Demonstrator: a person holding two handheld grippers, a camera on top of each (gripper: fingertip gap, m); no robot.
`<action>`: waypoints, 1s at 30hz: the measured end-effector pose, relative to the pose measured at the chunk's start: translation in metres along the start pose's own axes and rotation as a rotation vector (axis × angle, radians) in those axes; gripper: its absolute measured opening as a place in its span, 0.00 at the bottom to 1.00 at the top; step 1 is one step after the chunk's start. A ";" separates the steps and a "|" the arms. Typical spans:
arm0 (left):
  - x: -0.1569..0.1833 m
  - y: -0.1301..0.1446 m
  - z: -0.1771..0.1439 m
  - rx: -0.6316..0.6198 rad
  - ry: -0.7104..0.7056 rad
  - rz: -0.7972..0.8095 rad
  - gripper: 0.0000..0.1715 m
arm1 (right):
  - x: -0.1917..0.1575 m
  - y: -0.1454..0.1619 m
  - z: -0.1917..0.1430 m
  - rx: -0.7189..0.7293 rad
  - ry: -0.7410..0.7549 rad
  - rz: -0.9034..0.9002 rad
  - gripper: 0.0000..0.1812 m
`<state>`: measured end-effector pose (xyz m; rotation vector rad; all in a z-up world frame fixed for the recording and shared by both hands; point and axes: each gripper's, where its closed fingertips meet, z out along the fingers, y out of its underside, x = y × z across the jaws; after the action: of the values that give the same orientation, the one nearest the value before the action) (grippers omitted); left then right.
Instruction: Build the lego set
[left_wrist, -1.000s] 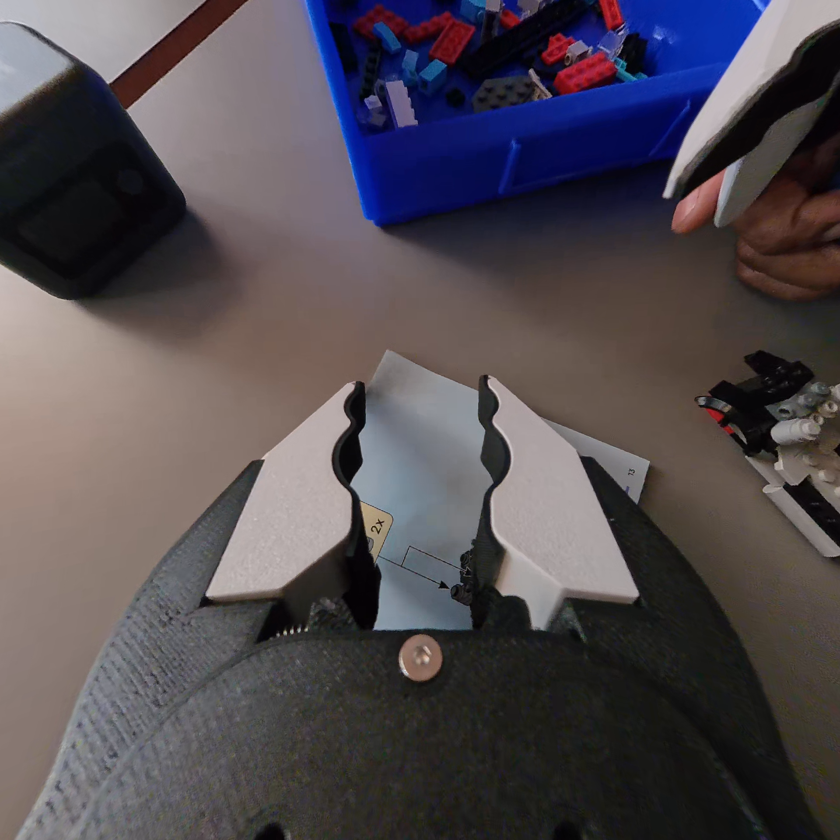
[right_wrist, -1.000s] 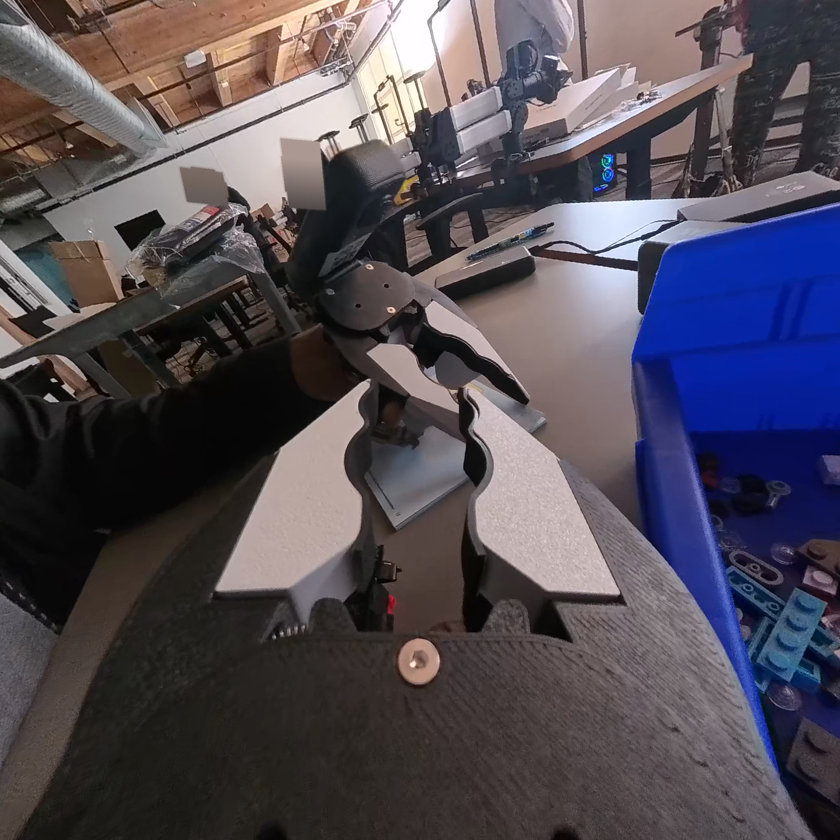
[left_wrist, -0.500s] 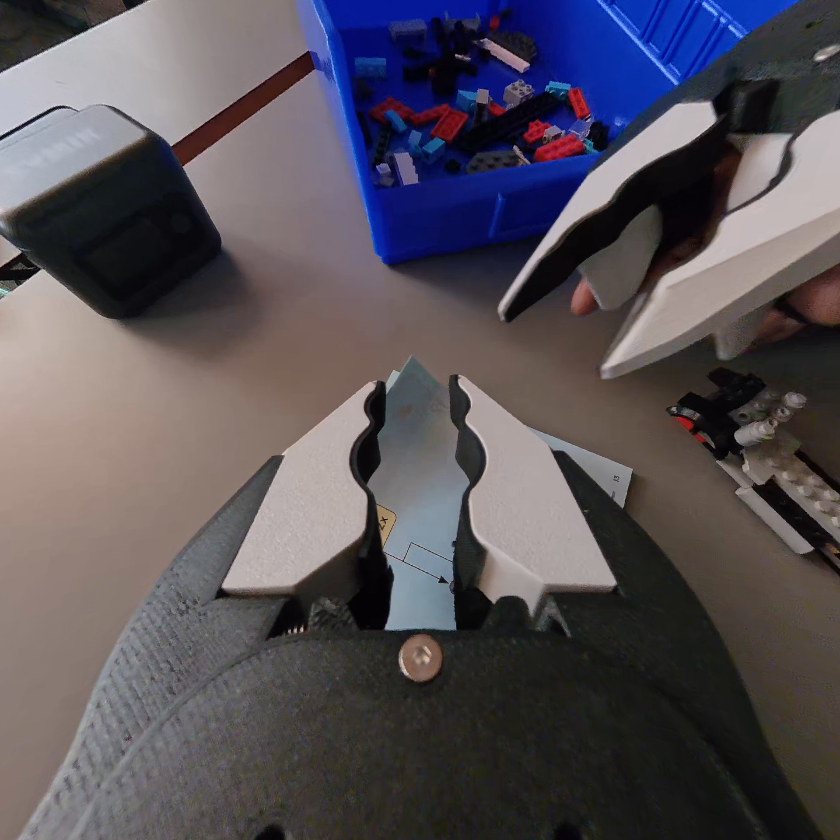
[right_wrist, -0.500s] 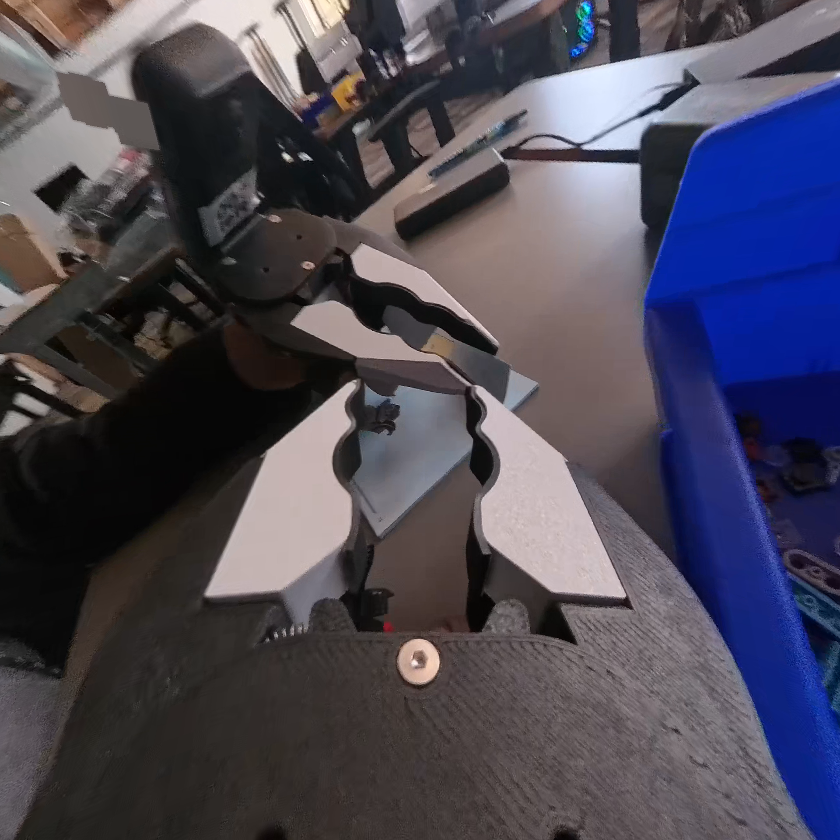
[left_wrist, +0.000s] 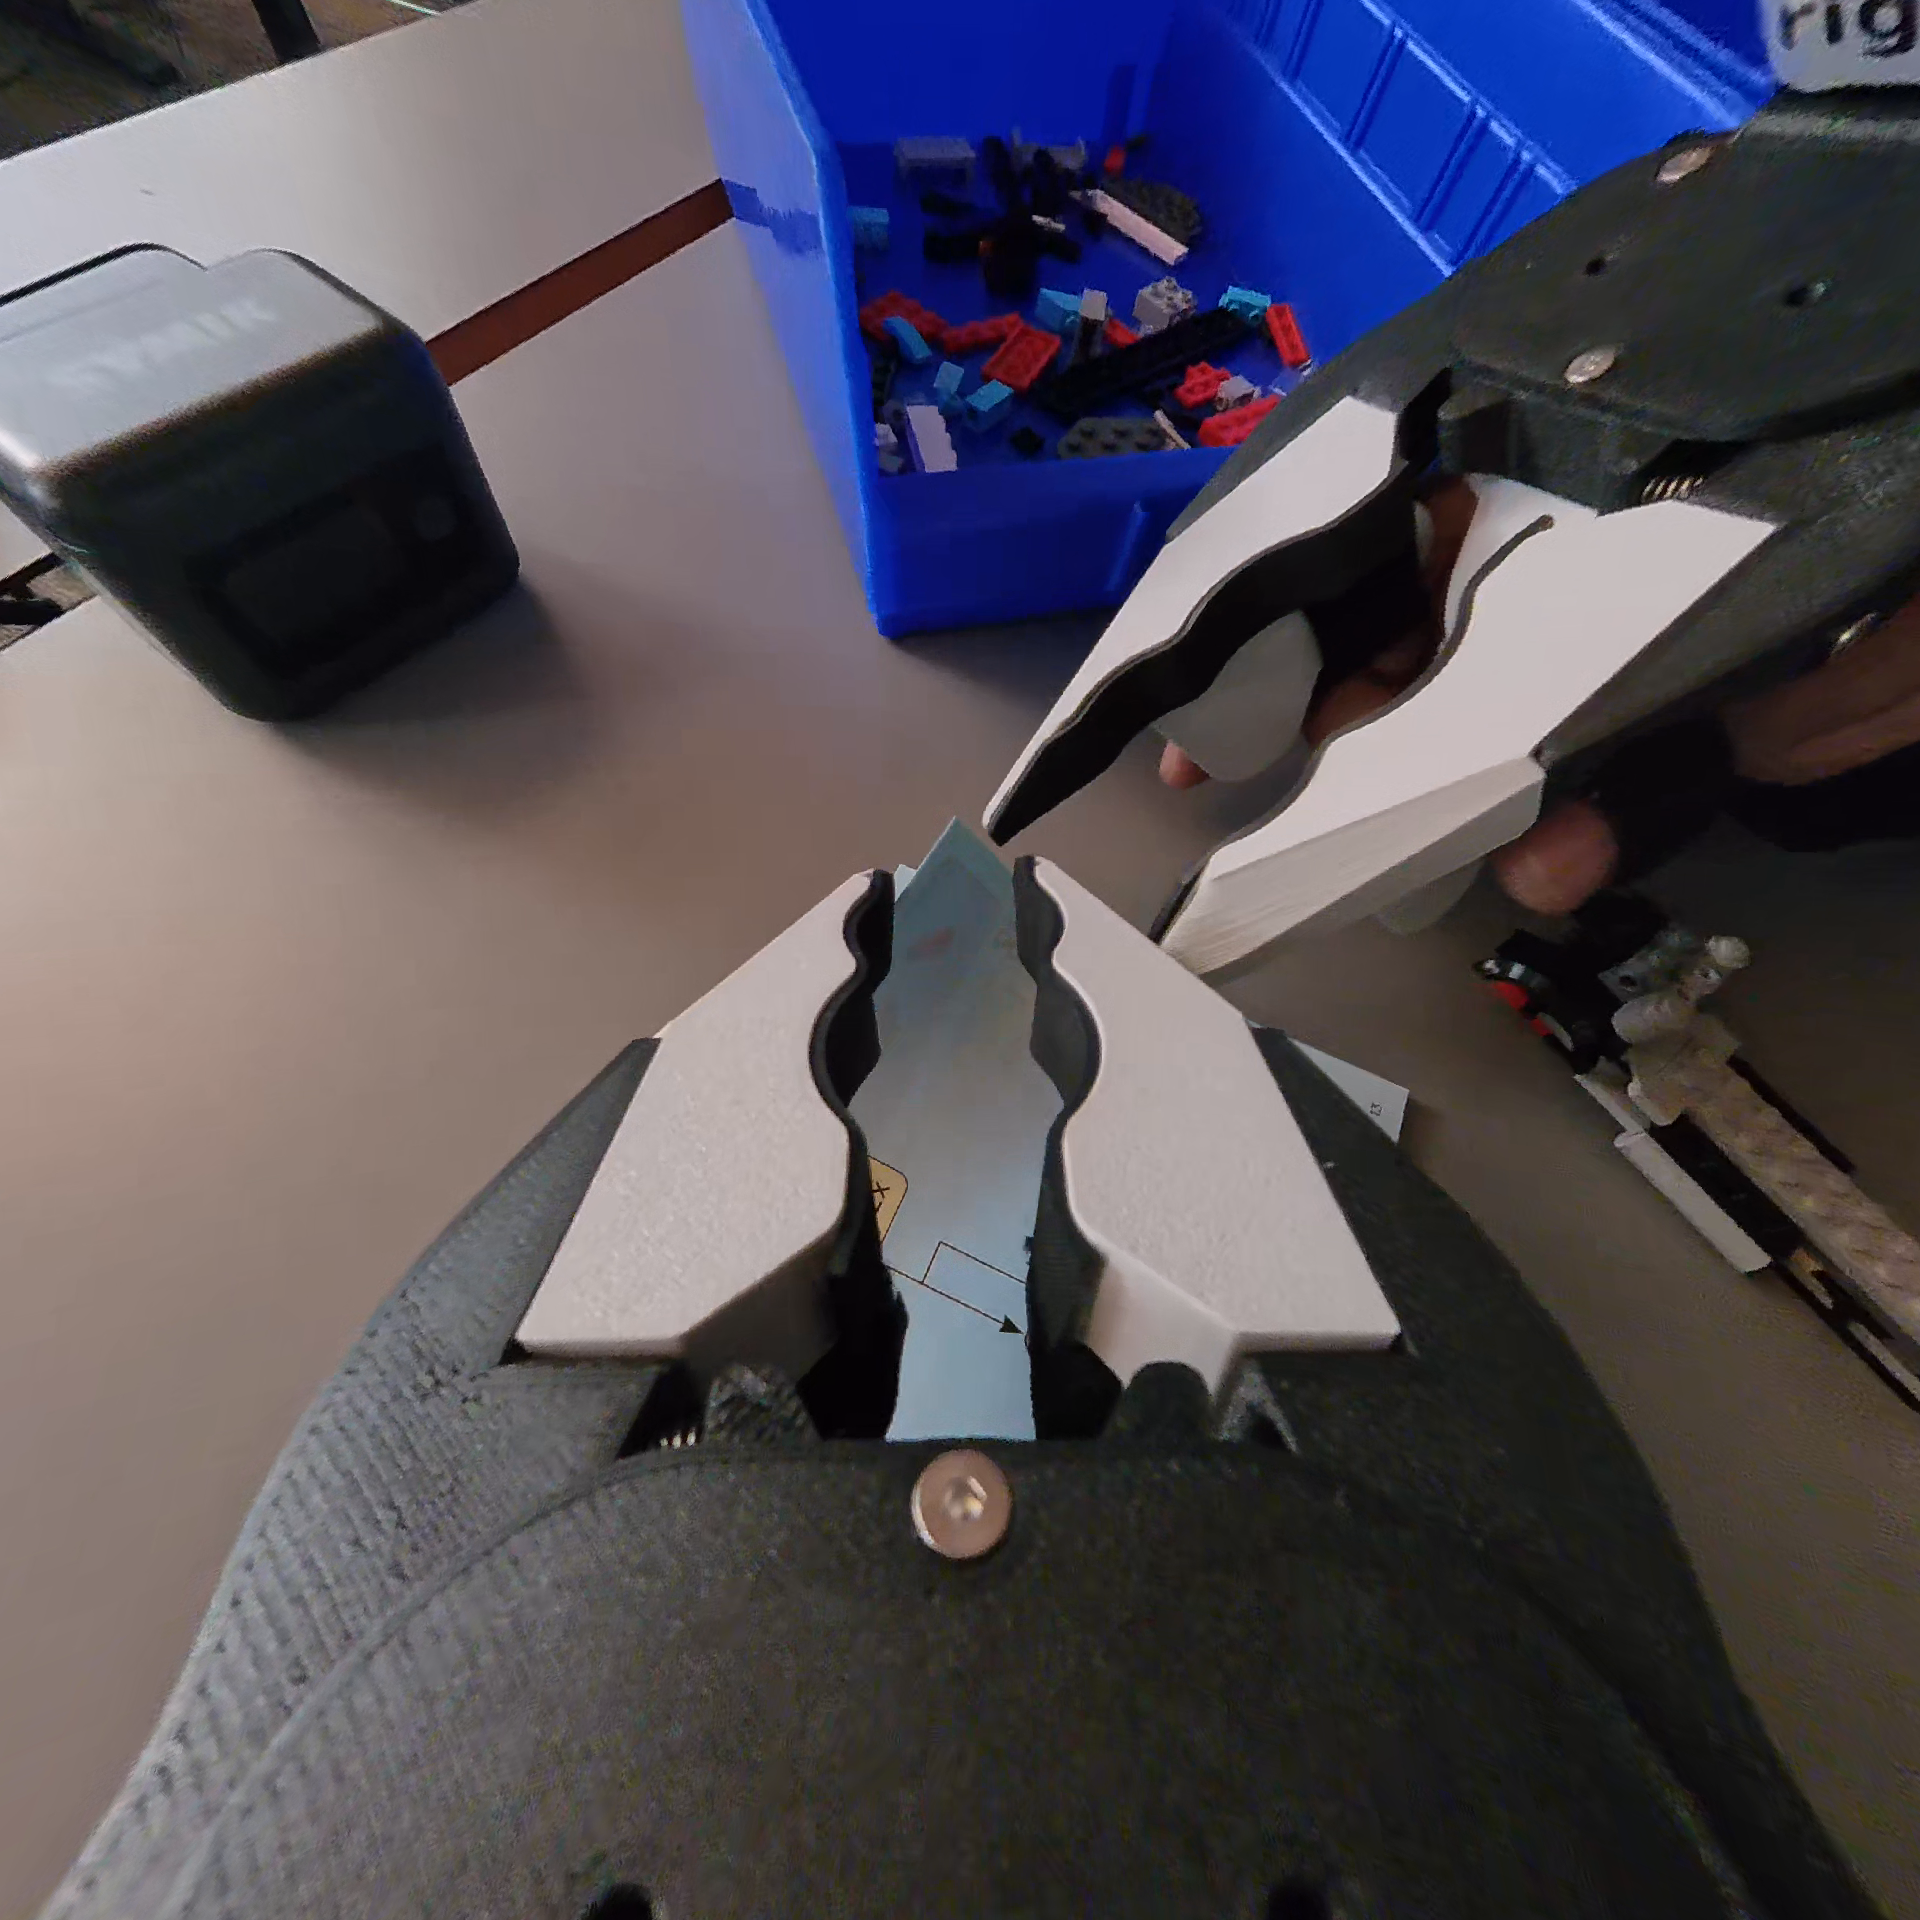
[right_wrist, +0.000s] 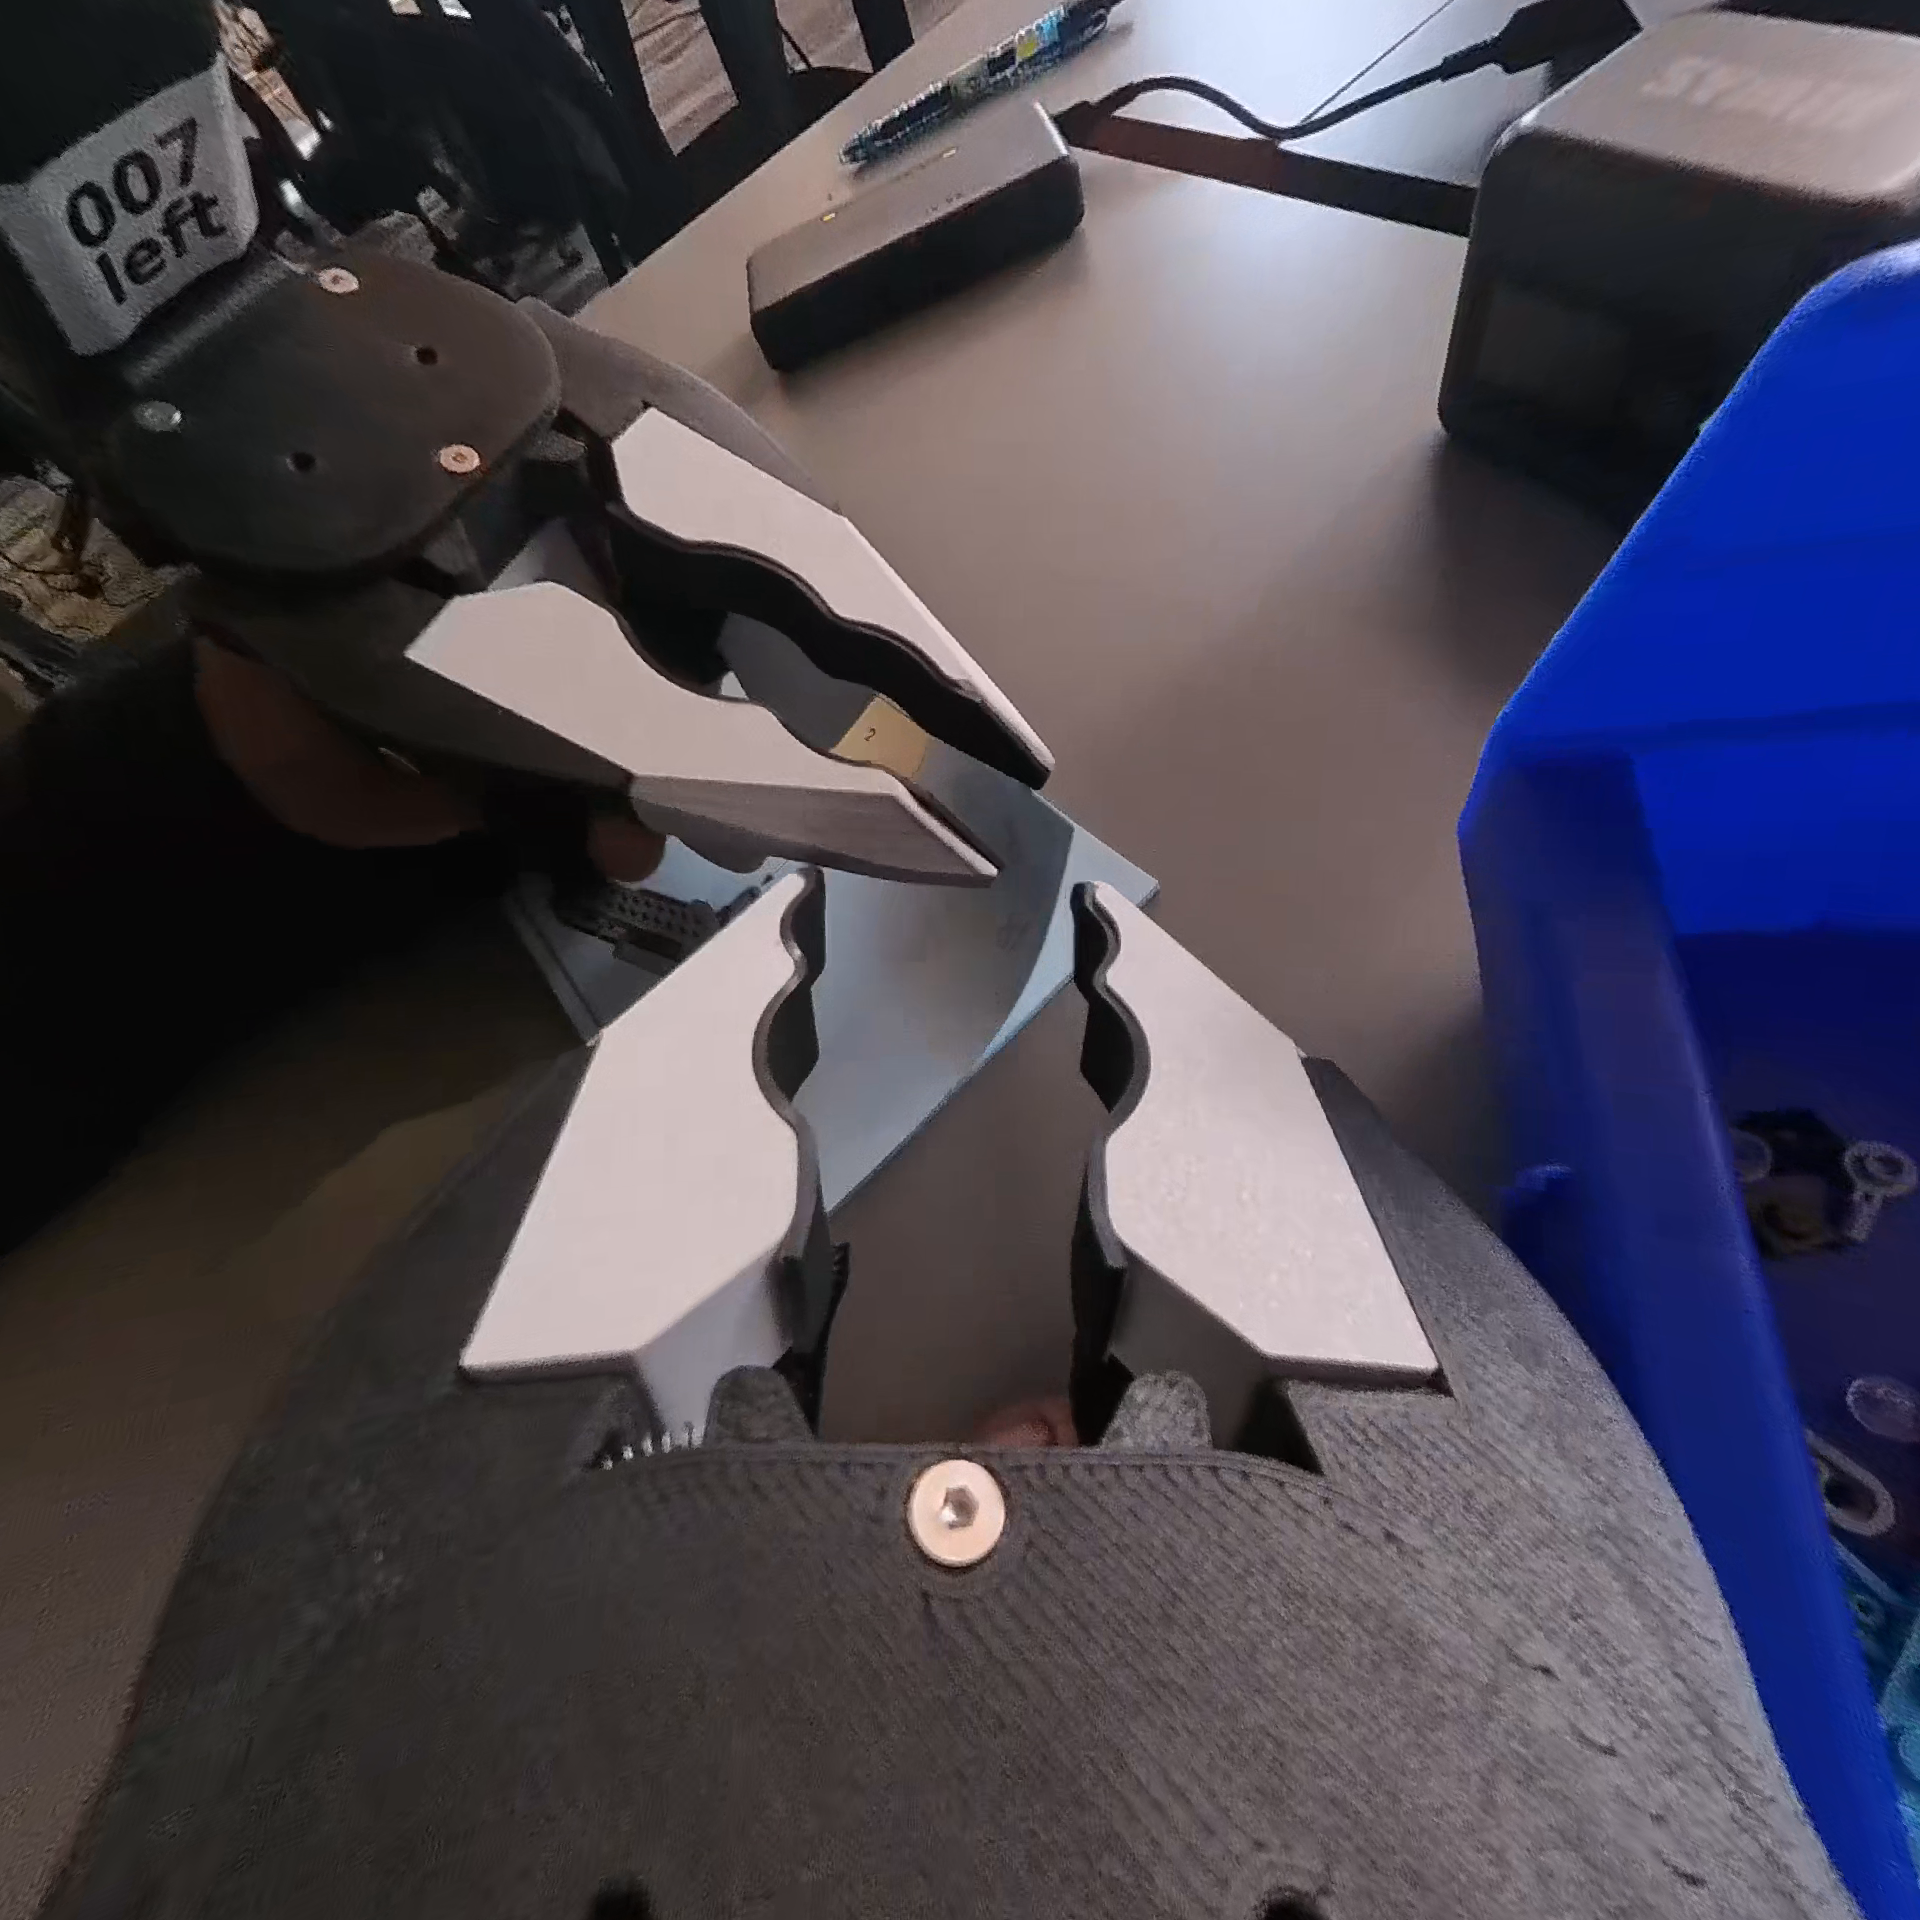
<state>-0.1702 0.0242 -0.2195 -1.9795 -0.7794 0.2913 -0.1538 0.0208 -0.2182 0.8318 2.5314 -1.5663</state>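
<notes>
An instruction booklet lies open on the grey table, and one of its pages curls upward. My left gripper hovers over that page with its jaws a narrow gap apart, and the page shows through the gap. It also shows in the right wrist view. My right gripper is open and empty, its tips almost touching the left gripper's tips, as the left wrist view shows too. A partly built black, white and grey lego model lies on the table to the right.
A blue bin with loose bricks stands at the back and also shows in the right wrist view. A black box sits at the left. A flat black device and a pen lie farther off.
My right gripper has swung in from the right until its tips meet the left gripper's. The left gripper's jaws have narrowed over the booklet, and the page now curls up.
</notes>
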 end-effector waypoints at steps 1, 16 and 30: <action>0.000 -0.001 0.000 0.006 0.006 -0.010 0.14 | 0.000 0.000 0.001 -0.004 -0.011 0.005 0.27; -0.010 -0.006 -0.006 0.058 0.006 -0.098 0.17 | -0.016 0.004 -0.005 -0.012 -0.208 0.088 0.30; 0.048 0.048 -0.014 -0.288 0.092 0.314 0.52 | -0.023 -0.005 -0.031 0.121 -0.248 -0.025 0.30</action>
<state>-0.1067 0.0285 -0.2476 -2.3728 -0.4690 0.2813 -0.1293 0.0357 -0.1919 0.5760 2.3021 -1.7248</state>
